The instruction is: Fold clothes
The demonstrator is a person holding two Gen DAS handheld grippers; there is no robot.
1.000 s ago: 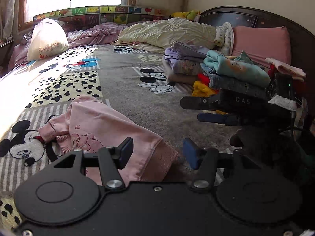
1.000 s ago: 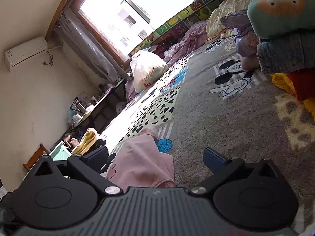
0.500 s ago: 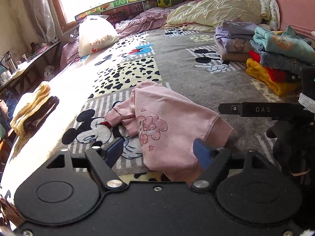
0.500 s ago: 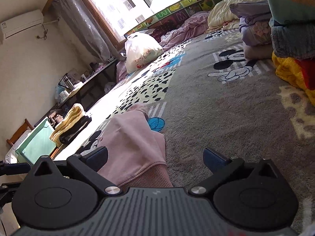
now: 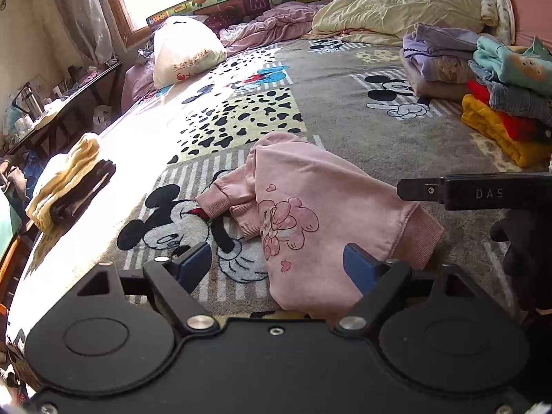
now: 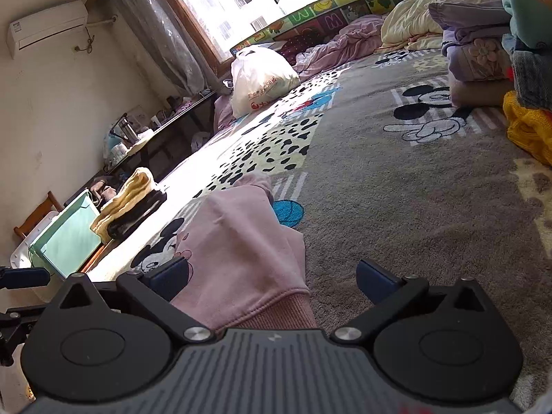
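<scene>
A pink sweatshirt [image 5: 310, 207] with a cartoon print lies partly folded on the grey Mickey Mouse blanket [image 5: 362, 131], its sleeves tucked to the left. My left gripper [image 5: 276, 265] hovers open just above its near hem, nothing between the fingers. In the right wrist view the same pink sweatshirt [image 6: 248, 248] runs away from me, its ribbed hem right under my right gripper [image 6: 272, 276], which is open and holds nothing. The right gripper's body [image 5: 483, 193] shows at the right edge of the left wrist view.
Stacks of folded clothes [image 5: 500, 96] stand at the right. A white plastic bag [image 5: 183, 51] and crumpled bedding [image 5: 396, 10] lie at the far end. A yellow and dark bundle [image 5: 69, 179] sits at the bed's left edge, beside a green bin [image 6: 69, 241].
Both grippers have pulled back and swung left, so the pink sweatshirt now lies in front of them. Both stay open. The sweatshirt itself has not moved.
</scene>
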